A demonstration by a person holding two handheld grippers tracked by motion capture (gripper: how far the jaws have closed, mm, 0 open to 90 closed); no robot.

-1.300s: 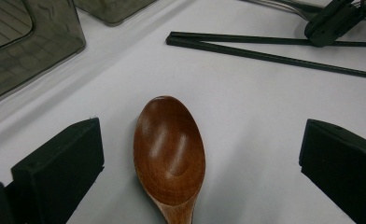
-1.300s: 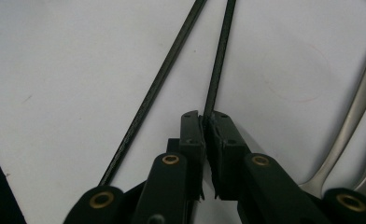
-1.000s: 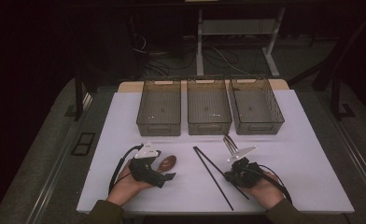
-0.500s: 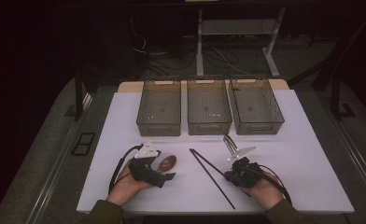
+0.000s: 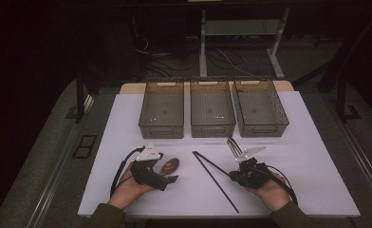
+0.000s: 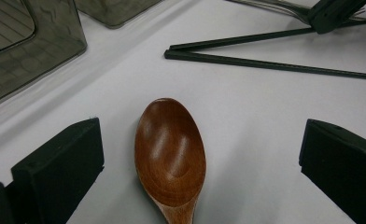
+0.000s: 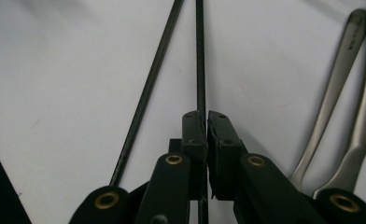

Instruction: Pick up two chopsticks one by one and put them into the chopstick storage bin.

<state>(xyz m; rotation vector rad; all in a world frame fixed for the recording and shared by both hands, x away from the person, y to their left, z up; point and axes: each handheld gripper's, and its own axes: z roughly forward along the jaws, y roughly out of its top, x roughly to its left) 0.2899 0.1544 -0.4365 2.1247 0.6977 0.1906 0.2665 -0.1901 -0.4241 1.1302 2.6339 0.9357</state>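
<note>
High view looks down and forward over the table point(image 5: 127, 123); both gripper views sit close behind their jaws, sharing the chopsticks point(image 6: 265, 65).

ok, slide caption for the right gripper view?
Right gripper shut on one chopstick, second chopstick loose alongside, metal cutlery at right.

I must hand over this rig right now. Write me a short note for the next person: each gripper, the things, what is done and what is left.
Left gripper: open, jaws on either side of the brown wooden spoon, which lies flat on the white table; not gripped.
Right gripper: shut on one thin black chopstick. The second black chopstick lies loose beside it; two silver metal utensils lie at its other side.
Three clear plastic bins stand in a row behind; nothing visible inside.
Done: one chopstick gripped.
Left, probably: sorting every item into the bins.
</note>
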